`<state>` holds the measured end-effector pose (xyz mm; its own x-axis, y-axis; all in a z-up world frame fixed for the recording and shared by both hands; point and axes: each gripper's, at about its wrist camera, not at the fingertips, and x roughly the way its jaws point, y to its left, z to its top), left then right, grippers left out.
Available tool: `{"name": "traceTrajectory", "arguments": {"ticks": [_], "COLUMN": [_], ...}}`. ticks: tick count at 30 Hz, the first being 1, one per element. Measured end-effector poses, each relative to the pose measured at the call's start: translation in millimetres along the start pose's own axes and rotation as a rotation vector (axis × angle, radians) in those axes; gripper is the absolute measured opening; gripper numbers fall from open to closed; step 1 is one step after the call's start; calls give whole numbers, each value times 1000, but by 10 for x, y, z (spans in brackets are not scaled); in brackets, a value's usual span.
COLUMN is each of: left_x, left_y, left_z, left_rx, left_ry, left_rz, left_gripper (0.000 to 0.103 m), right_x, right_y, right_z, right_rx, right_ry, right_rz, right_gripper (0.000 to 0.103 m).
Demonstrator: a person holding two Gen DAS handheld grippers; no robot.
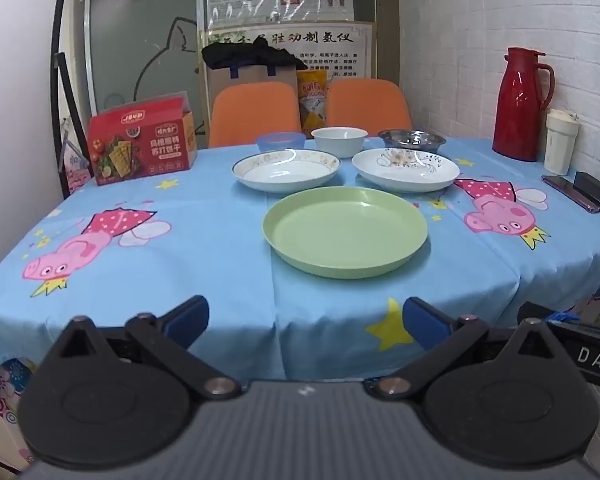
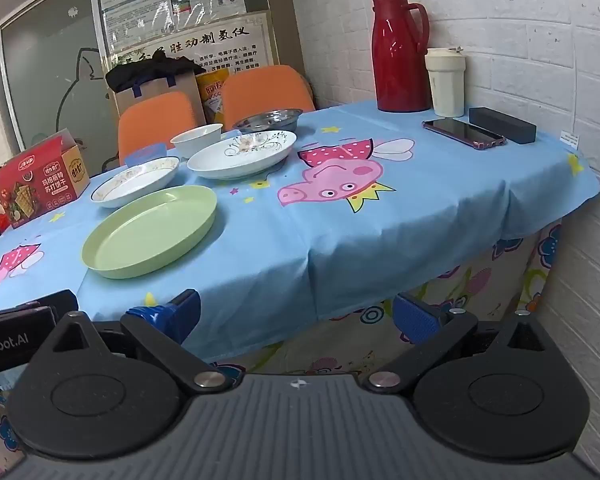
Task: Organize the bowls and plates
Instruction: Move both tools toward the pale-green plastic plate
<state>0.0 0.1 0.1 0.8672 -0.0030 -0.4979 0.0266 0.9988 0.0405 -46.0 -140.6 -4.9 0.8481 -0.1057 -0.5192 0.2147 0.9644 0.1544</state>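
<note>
Right now I have both tools held back off the near edge of the table, and what my first reach turns on is the green plate [image 1: 345, 232]: it lies straight ahead of my left gripper [image 1: 306, 320], almost centred between its blue pads, while from my right gripper [image 2: 296, 316] the same plate sits ahead and well off to the left. I judge the left hand the nearer and better lined up, so that is the one I would send in. Both grippers stand released, jaws wide apart with nothing between them. The plate is round, so it has no long axis to square up to; its near rim faces me and any approach along the table would meet that low upturned lip first. It looks like matte pale-green plastic, shallow, flat-bottomed and bare. Just beyond it are two white china plates, apart from each other: a gold-rimmed plate [image 1: 286, 170] to the left and a floral plate [image 1: 406, 169] to the right, both glossy and slightly dished. Behind those runs a row of bowls at the far edge: a blue bowl [image 1: 280, 141], a white bowl [image 1: 339, 141] and a steel bowl [image 1: 412, 139]. Nothing is stacked yet, so I take the sorting as not begun. The blue tablecloth [image 1: 204, 216] hangs over the near edge beneath my fingers.
</note>
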Motion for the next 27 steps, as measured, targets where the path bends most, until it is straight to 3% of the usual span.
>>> {"name": "traceTrajectory", "arguments": {"ticks": [27], "left_x": [24], "left_y": [-12], "left_z": [-11], "left_rx": [7], "left_ry": [13], "left_rz": [-25], "left_gripper": [103], "right_x": [-6], "right_y": [6], "right_z": [-40], "right_rx": [-18], "right_ry": [12], "right_rz": [7], "right_gripper": [90]}}
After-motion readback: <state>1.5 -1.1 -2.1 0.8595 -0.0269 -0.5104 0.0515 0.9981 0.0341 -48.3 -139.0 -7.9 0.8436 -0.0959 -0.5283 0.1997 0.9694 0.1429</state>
